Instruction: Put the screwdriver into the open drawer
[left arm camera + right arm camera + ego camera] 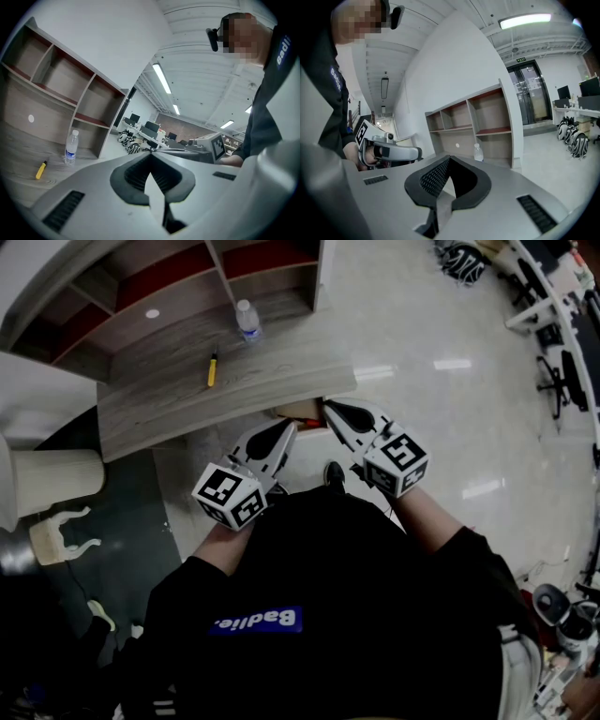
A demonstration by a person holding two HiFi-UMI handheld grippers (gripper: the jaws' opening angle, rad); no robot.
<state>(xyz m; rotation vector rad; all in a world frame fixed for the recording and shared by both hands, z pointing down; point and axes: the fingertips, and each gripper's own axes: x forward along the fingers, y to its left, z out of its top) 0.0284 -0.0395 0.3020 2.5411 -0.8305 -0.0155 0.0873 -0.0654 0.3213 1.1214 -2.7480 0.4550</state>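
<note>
where the curved wooden desk [159, 404] meets its back shelving [178, 282], toward the left of the head view, the yellow screwdriver [213, 368] lies flat on the desktop. it is well apart from both grippers and touched by neither, so it is not in the drawer. just to its right a clear water bottle [247, 321] stands upright, close to a shelf divider. the left gripper view shows the two the same way round, with the screwdriver low at the left and the bottle beside it.

nearer the person, the left gripper [292, 427] is held in front of the desk's front edge. its jaws are closed tip to tip with nothing between them. under that desk edge, at the two grippers' tips, a strip of the open drawer [294, 410] shows. it is pale wood inside, with something reddish that i cannot make out. the right gripper [326, 406] is just right of the left one, its tips at the desk's front edge, jaws pressed together and empty. farther right, a glossy pale floor [441, 427] runs out to dark office chairs [555, 371] at the edge of the head view.
</note>
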